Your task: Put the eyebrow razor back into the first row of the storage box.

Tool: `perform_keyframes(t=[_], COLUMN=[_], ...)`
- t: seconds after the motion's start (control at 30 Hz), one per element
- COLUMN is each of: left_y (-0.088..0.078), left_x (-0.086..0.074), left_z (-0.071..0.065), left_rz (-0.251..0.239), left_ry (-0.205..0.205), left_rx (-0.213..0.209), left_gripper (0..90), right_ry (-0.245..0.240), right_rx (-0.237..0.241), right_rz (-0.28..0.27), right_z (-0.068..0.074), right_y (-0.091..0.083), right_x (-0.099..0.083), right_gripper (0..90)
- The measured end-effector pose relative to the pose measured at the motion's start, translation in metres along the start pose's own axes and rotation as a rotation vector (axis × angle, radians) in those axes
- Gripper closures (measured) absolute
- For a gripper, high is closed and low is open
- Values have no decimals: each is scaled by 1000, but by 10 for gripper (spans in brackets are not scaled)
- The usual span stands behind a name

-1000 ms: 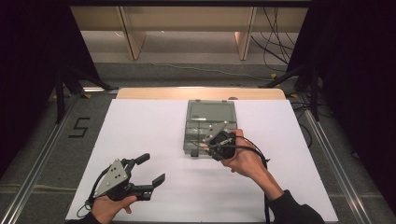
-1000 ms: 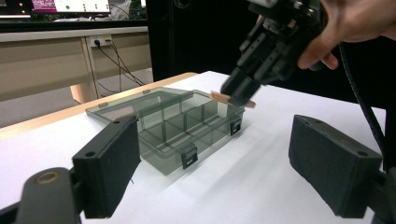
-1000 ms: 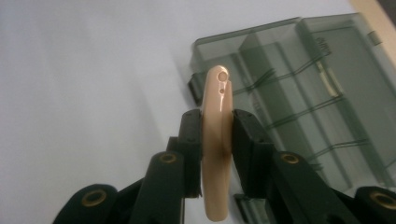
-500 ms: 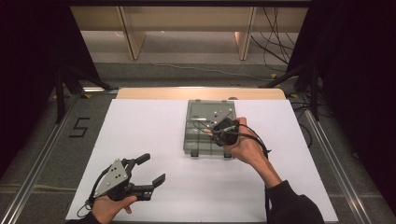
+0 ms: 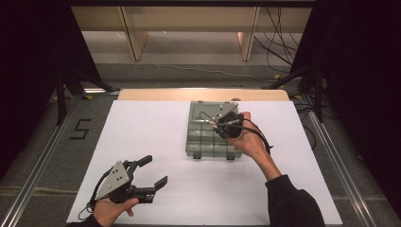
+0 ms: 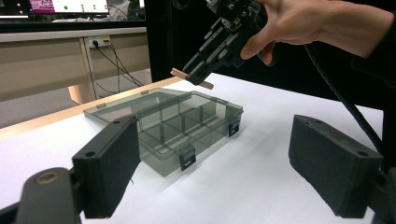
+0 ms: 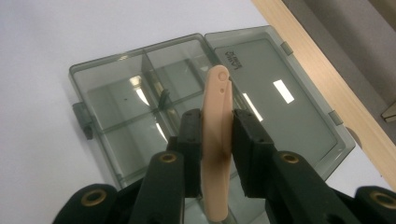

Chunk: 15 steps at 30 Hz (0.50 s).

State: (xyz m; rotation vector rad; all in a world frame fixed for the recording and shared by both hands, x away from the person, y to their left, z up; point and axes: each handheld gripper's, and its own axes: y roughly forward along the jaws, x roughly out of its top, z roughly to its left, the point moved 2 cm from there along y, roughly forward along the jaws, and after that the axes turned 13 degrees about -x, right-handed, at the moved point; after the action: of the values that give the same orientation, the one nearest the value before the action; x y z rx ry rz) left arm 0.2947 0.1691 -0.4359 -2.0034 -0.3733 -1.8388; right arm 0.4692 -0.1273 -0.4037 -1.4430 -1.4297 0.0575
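Right gripper [image 5: 218,124] is held above the open organiser box [image 5: 211,128], just right of centre in the high view, with its jaws clamped on a flat, peach-coloured strip [image 7: 216,135]. In the right gripper view the strip [image 6: 191,79] stands edge-on between the two pads, its rounded tip with a small hole pointing to the top of the frame, over the box's divided compartments; what the strip is made of cannot be told from here. In the left gripper view the strip's end sticks out of the right gripper [image 6: 194,74] in the upper middle, clear of the box [image 6: 168,123] below. Box is smoky grey and see-through, with its lid [image 7: 280,100] laid flat open. Left gripper [image 5: 151,171] rests low at the lower left of the high view on the white table [image 5: 156,127], jaws wide apart, holding nothing, well apart from the box.
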Motion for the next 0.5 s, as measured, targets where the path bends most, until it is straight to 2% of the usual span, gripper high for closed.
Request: perform_keyframes(t=[0.17, 0.23, 0.5], left_y=[0, 0, -1], left_x=[0, 0, 0], left_z=[1, 0, 0], left_rz=[4, 0, 7], left_ry=[4, -1, 2], left_rx=[-1, -2, 1], left_gripper=[164, 165, 165], right_ry=[-5, 3, -12], right_rx=[-6, -9, -10], right_rz=[4, 0, 7], right_z=[-7, -6, -10], right_y=[3, 6, 18], right_x=[-1, -2, -5], right_gripper=[742, 742, 742])
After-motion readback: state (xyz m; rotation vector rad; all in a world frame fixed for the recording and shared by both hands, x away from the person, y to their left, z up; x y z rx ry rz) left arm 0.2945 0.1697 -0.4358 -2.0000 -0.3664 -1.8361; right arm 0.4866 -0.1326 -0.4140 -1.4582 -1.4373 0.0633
